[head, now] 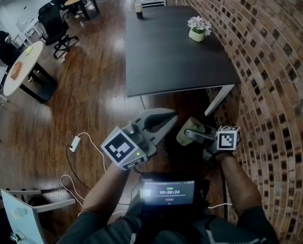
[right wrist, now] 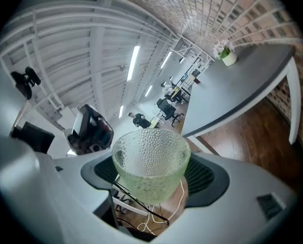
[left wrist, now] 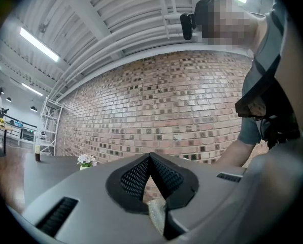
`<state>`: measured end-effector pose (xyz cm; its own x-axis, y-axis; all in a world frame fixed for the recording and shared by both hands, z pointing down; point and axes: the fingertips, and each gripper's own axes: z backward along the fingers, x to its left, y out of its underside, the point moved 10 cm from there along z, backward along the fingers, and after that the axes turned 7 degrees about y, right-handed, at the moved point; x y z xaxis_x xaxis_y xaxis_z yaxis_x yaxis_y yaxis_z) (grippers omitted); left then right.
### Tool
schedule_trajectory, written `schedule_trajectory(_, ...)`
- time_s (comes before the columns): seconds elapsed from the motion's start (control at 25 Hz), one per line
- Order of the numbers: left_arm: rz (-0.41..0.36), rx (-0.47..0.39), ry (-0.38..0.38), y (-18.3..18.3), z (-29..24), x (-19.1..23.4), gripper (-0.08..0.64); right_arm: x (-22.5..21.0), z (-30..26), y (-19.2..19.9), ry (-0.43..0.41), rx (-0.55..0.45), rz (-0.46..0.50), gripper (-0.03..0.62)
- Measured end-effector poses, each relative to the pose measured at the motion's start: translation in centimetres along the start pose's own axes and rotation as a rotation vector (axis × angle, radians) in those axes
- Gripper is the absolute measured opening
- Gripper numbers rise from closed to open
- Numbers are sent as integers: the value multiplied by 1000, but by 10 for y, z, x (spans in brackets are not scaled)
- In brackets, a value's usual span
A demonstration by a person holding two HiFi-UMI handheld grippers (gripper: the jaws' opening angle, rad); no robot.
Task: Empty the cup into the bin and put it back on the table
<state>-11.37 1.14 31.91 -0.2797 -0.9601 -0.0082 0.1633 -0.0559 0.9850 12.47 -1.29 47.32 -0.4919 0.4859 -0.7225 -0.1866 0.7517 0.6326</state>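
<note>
A pale green dimpled glass cup sits between the pads of my right gripper, which is shut on it. No contents show through the glass. In the head view the cup and right gripper hang above the wooden floor, just in front of the dark table's near edge. My left gripper hovers beside it on the left, apart from the cup. Its fingertips meet in the left gripper view, so it is shut. A pale scrap shows low in its gap; I cannot tell what it is.
On the table stand a white pot of flowers near the brick wall and a bottle at the far end. A white cable and plug lie on the floor. Round tables and office chairs stand at left.
</note>
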Motion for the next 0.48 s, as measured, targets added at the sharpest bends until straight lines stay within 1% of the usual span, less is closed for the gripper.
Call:
schedule_trajectory(0.08, 8, -1, 4, 2, 0, -1, -6, 4, 2, 1, 27, 16, 53, 390)
schedule_trajectory(0.24, 19, 3, 1, 3, 2, -4, -6, 16, 5, 0, 81, 54, 190, 390)
schedule_trajectory(0.4, 34, -5, -9, 4, 5, -4, -6, 23, 5, 2, 99, 68, 260, 390)
schedule_trajectory(0.48, 36, -7, -12, 4, 6, -5, -6, 27, 5, 2, 122, 73, 308, 390)
